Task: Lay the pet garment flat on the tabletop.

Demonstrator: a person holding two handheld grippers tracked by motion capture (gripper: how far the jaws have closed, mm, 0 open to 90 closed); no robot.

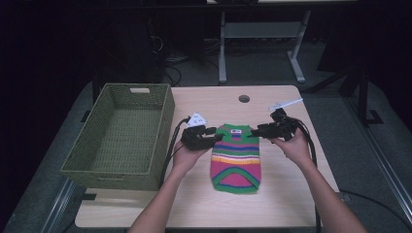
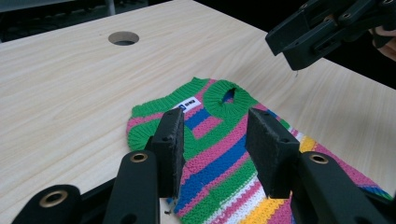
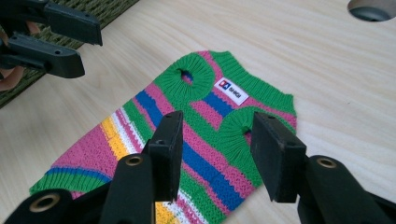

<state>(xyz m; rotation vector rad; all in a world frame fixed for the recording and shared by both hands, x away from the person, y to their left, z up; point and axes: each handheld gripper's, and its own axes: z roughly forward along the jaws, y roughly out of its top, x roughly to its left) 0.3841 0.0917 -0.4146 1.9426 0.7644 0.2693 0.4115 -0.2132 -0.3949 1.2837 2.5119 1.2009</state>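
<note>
A small striped knit sweater (image 1: pixel 236 158) in green, pink, blue, yellow and white lies flat on the wooden table (image 1: pixel 286 204), collar end far from the person. My left gripper (image 1: pixel 217 137) hovers open at the sweater's upper left corner, nothing between its jaws. My right gripper (image 1: pixel 253 132) hovers open at the upper right corner. In the left gripper view the left gripper (image 2: pixel 212 140) frames the sweater (image 2: pixel 219 158) near an armhole. In the right gripper view the right gripper (image 3: pixel 215 144) is over the sweater (image 3: pixel 187 135) by the other armhole.
A green woven basket (image 1: pixel 121 138) stands at the table's left, close to the left hand. A round cable hole (image 1: pixel 244 98) sits in the table's far middle. A small white object (image 1: pixel 286 103) lies at the far right. Black cables trail from both grippers.
</note>
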